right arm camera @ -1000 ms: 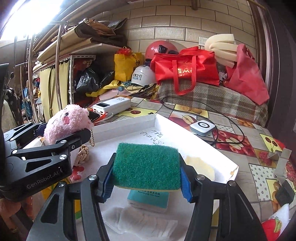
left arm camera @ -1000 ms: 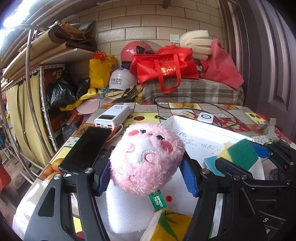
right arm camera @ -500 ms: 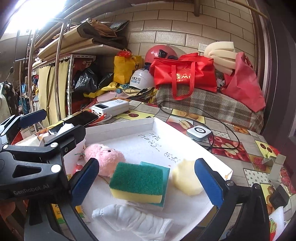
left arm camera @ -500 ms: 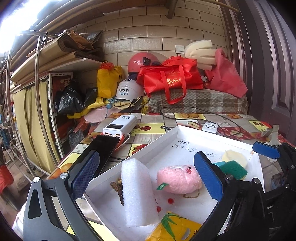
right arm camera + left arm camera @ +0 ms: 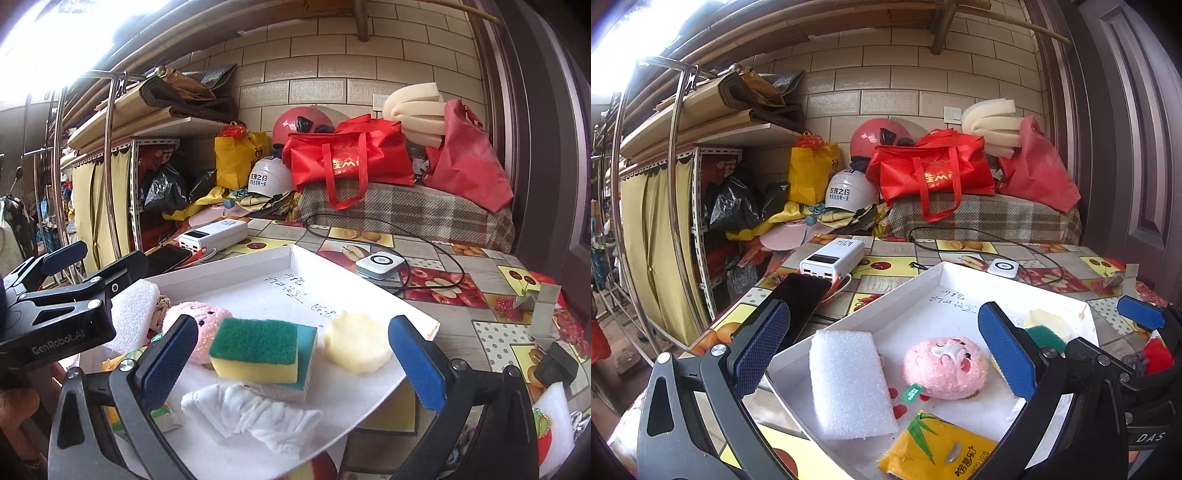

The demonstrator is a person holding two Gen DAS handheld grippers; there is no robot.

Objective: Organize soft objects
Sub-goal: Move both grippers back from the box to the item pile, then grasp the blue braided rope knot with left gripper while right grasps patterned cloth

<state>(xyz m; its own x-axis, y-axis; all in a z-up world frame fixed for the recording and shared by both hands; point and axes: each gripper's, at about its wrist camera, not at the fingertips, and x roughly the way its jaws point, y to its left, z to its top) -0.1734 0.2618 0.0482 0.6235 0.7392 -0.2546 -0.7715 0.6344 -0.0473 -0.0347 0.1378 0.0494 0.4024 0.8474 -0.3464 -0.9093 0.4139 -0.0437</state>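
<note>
Left gripper [image 5: 882,354] spread wide, jaws just opened, nothing between the pads — held back from the white tray [image 5: 923,280] on the fruit-print table [image 5: 886,266]. Pink plush toy [image 5: 945,367] lying loose on the tray floor between the two blue pads but touching neither, face turned up and toward the far wall, green tag sticking out toward the near edge. Just left of it, a white foam block [image 5: 849,384], long axis running from the near edge toward the far wall, slightly tilted. Near the front rim, a yellow tissue pack [image 5: 938,450], one corner pointing at the plush toy.

Right gripper [image 5: 291,354] likewise at full spread, jaws just opened, empty. Green-and-yellow sponge [image 5: 258,352] resting flat, green scrub side up, on top of a teal-topped box [image 5: 306,363], long axis running left to right across the view. Just right of it, apart from it, a pale yellow sponge [image 5: 356,341] near the tray's right edge. In front of the stack, a crumpled white cloth [image 5: 255,410], stretched left to right.

Beyond the tray, on the table: a white power bank [image 5: 833,256], a black phone [image 5: 801,302] and a small white charger pad [image 5: 378,264] with a black cable [image 5: 436,254].
</note>
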